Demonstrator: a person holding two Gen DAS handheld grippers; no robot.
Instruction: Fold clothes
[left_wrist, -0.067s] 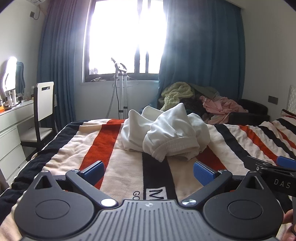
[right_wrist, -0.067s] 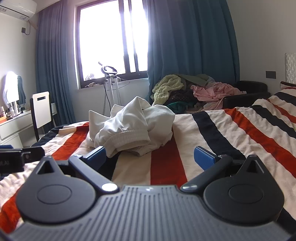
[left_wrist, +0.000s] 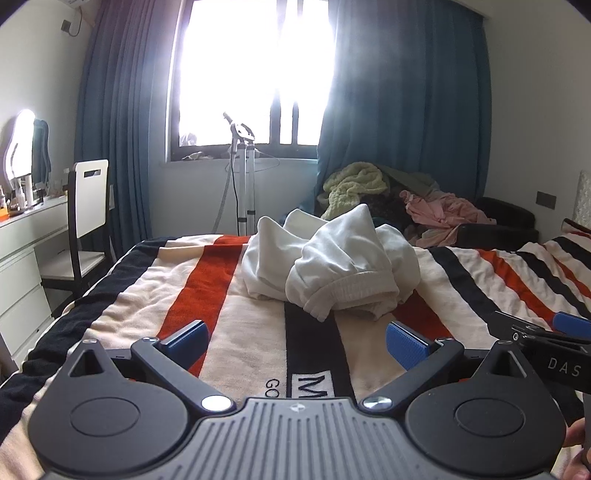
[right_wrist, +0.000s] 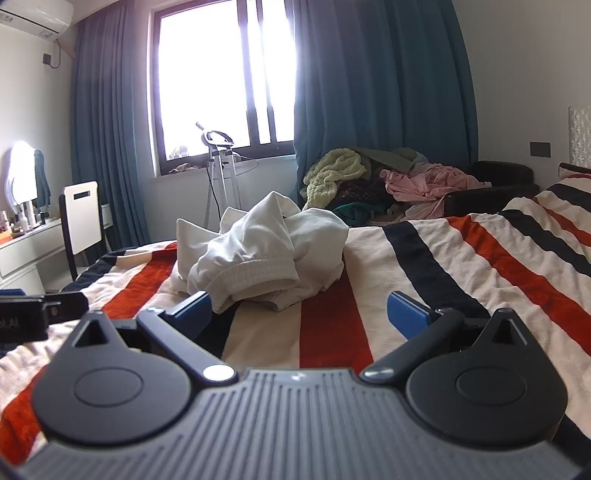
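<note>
Garment (left_wrist: 332, 269), one, crumpled on blanket (left_wrist: 207, 295)

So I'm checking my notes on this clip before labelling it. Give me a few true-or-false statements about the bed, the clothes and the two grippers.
1. The white garment lies crumpled on the striped blanket. True.
2. The left gripper is shut on the garment. False: it is open and holds nothing.
3. The right gripper is open. True.
4. The garment is neatly folded. False: it is bunched in a heap.
5. A pile of clothes sits beyond the bed. True.
</note>
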